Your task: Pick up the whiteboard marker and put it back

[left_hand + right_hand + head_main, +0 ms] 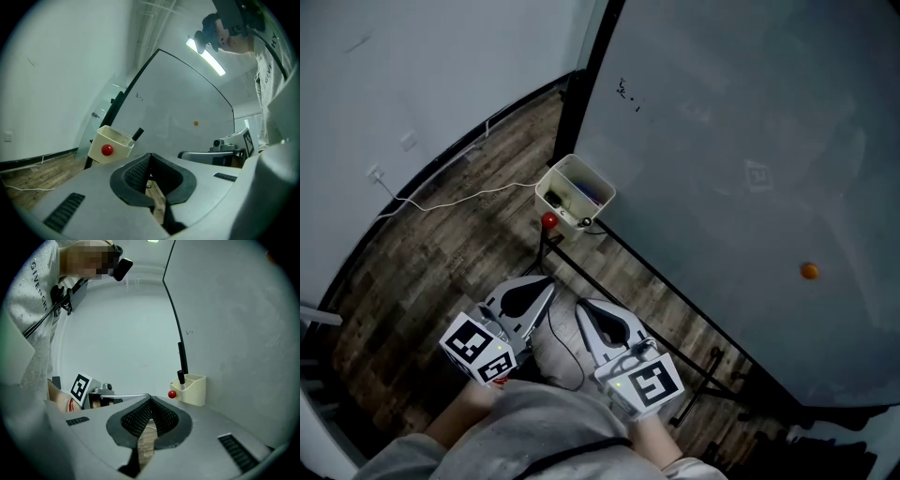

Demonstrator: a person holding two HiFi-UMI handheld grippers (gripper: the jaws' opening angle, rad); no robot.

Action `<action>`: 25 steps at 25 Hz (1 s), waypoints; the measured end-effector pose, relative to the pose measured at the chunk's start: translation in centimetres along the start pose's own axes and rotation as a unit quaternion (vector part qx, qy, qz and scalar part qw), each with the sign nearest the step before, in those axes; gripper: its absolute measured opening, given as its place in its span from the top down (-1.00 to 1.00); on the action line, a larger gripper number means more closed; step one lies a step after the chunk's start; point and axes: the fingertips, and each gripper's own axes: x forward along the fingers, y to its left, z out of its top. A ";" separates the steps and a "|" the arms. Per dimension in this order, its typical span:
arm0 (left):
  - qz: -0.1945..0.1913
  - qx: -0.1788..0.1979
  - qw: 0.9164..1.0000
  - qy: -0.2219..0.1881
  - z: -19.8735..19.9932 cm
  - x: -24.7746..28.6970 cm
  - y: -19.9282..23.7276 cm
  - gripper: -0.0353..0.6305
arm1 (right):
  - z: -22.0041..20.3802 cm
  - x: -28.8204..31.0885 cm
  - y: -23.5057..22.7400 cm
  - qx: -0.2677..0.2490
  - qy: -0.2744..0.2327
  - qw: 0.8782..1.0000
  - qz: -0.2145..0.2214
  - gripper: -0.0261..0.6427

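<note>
The black-capped whiteboard marker (138, 134) is seen standing in a cream plastic holder box (575, 194) that is fixed at the lower corner of the large pale whiteboard (741, 141), just above a small red ball (548, 221). Its long axis runs close to upright with a slight lean, and only the dark upper end is shown above the rim. What else lies inside the box cannot be made out from the head view.

The left gripper (542, 287) is held with its jaws pressed together and nothing between the ribbed pads; only wood floor is seen through the gap behind them. The right gripper (584, 309) is likewise closed tight and empty. Both are carried side by side, low over the wood-plank floor (441, 253), well apart from the box.

From the left gripper the box lies ahead, to the left of the jaw line; from the right gripper it lies ahead and to the right. The left gripper is judged to be slightly nearer, since the box appears larger in its view. Before any grasp, the chosen jaws would have to be opened and brought around the protruding cap end, across the marker's upright axis.
</note>
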 end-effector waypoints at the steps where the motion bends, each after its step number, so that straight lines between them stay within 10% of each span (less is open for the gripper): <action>1: 0.003 0.000 1.000 -0.001 -0.2 -0.1 -0.7 0.85 | 0.0 -0.6 0.2 -0.001 0.000 1.000 0.004 0.86; 25: 0.060 0.020 0.998 -0.024 -3.0 -6.6 -10.1 0.85 | -1.8 -9.0 6.9 -0.006 -0.001 0.997 0.074 0.87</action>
